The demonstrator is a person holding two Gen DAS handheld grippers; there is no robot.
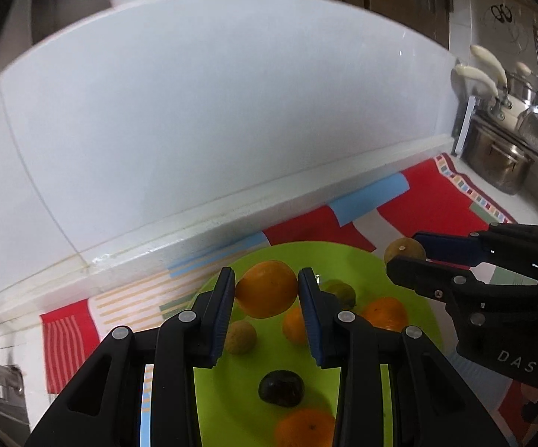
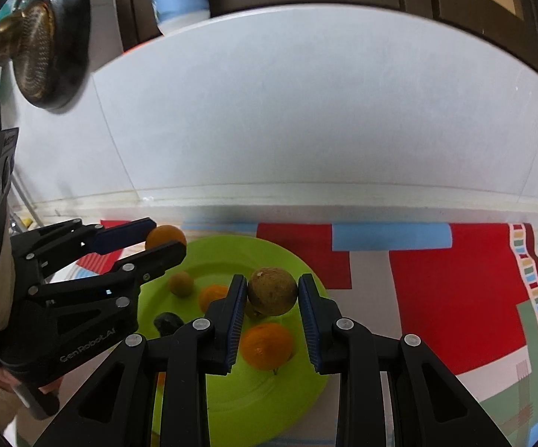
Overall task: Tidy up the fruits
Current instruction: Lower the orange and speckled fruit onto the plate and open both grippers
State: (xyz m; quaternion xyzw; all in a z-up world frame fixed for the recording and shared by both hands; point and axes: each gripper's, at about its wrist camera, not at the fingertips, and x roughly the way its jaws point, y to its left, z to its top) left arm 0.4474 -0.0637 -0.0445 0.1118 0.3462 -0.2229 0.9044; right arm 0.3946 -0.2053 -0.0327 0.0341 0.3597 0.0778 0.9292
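A lime-green plate (image 1: 231, 402) (image 2: 254, 402) lies on a red patterned cloth and holds several fruits. My left gripper (image 1: 267, 290) (image 2: 164, 240) is shut on an orange (image 1: 266, 288) (image 2: 164, 236), held above the plate's far side. My right gripper (image 2: 272, 292) (image 1: 406, 253) is shut on a round brown fruit (image 2: 272, 291) (image 1: 404, 250), held above the plate's right part. On the plate lie oranges (image 1: 384, 313) (image 2: 266, 345), a small tan fruit (image 1: 239, 336) (image 2: 181, 284), a dark fruit (image 1: 281, 388) (image 2: 167, 322) and a greenish one (image 1: 341, 292).
The red, blue and striped cloth (image 1: 417, 201) (image 2: 455, 298) covers a white counter against a white tiled wall (image 1: 213, 111). Steel pots and cream-handled utensils (image 1: 499, 149) stand at the far right. A dark ornament (image 2: 41, 41) hangs at upper left.
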